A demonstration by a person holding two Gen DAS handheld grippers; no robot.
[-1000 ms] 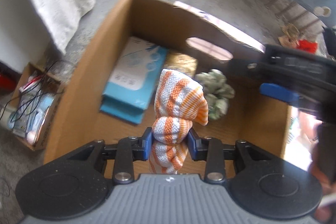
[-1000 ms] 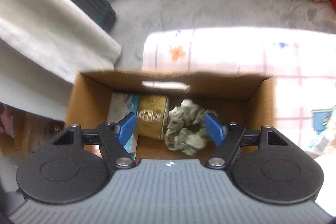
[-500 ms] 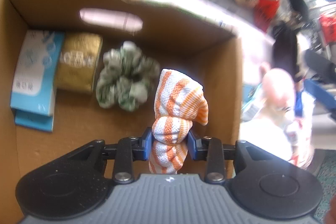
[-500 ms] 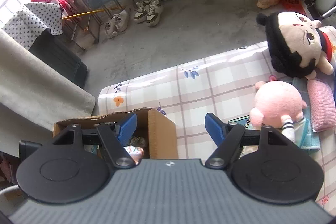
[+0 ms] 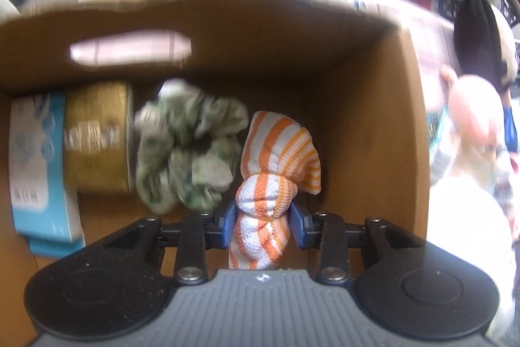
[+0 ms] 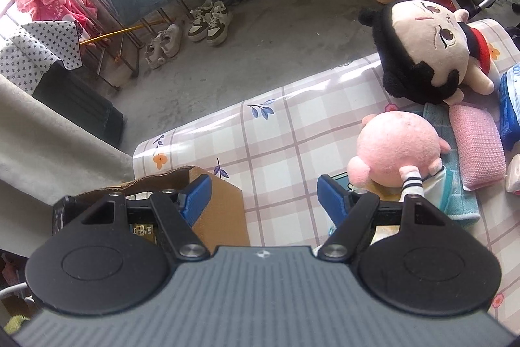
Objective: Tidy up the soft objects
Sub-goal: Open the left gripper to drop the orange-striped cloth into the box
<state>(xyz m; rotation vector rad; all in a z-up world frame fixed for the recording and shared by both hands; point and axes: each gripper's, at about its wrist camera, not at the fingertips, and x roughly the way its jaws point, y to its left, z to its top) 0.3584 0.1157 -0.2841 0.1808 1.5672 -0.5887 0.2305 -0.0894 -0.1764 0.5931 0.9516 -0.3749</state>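
Inside the cardboard box [image 5: 373, 132], from the left, a blue packet [image 5: 35, 165] lay flat against the left wall, a gold packet [image 5: 97, 139] touched it, and a green scrunchie [image 5: 185, 145] sat beside that; packed in a row this way, they left bare floor only at the right end. The left tool [image 5: 262, 213] was clamped on the knotted orange-striped cloth [image 5: 276, 158], gripping it at the knot so its loose end stood up, and held it over that free strip between the scrunchie and the box's right wall. The gap looked narrow, so the cloth would probably brush the scrunchie going down, and the tool's arms had little room beside the wall.

On the checked worktop [image 6: 276, 132] to the right of the box, the right tool [image 6: 263, 191] was spread wide and held nothing. Ahead of it lay a pink plush [image 6: 396, 148], a black-haired doll [image 6: 422, 54] and a pink cloth [image 6: 477, 142], with open worktop in between for an approach.
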